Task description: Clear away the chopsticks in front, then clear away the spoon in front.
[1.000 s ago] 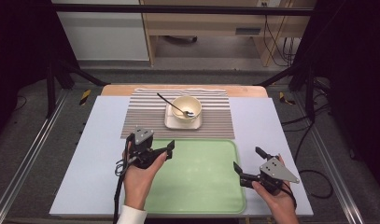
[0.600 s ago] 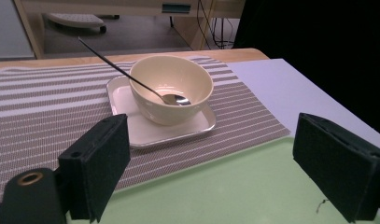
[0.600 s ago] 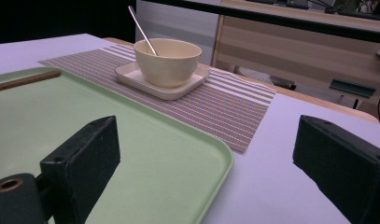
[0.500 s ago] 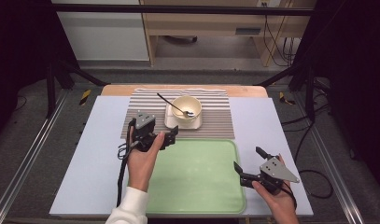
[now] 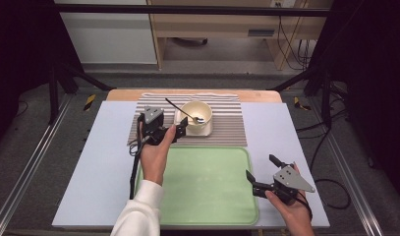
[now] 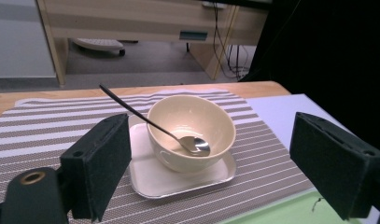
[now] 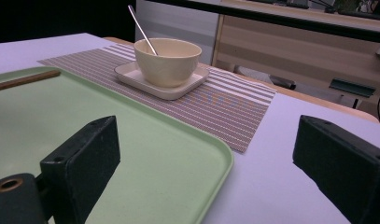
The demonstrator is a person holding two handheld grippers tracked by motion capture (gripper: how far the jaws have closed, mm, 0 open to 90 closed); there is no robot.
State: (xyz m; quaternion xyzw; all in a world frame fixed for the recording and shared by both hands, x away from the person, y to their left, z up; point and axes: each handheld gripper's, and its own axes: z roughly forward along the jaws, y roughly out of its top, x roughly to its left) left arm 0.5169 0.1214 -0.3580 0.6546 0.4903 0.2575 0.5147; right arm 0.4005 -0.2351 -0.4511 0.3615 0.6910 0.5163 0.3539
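High view: the left gripper (image 5: 180, 129), jaws spread wide and having just been opening with nothing between them, hangs just beside the bowl (image 5: 196, 114), which sits on a plate (image 5: 207, 131) on the striped mat (image 5: 227, 123). A spoon (image 5: 184, 111) leans in the bowl, handle toward that gripper, so a clean approach likely means squaring the jaws on the rim clear of the handle. The right gripper (image 5: 259, 174), also empty and spread, rests well apart from the bowl, at the tray (image 5: 207, 187) edge.
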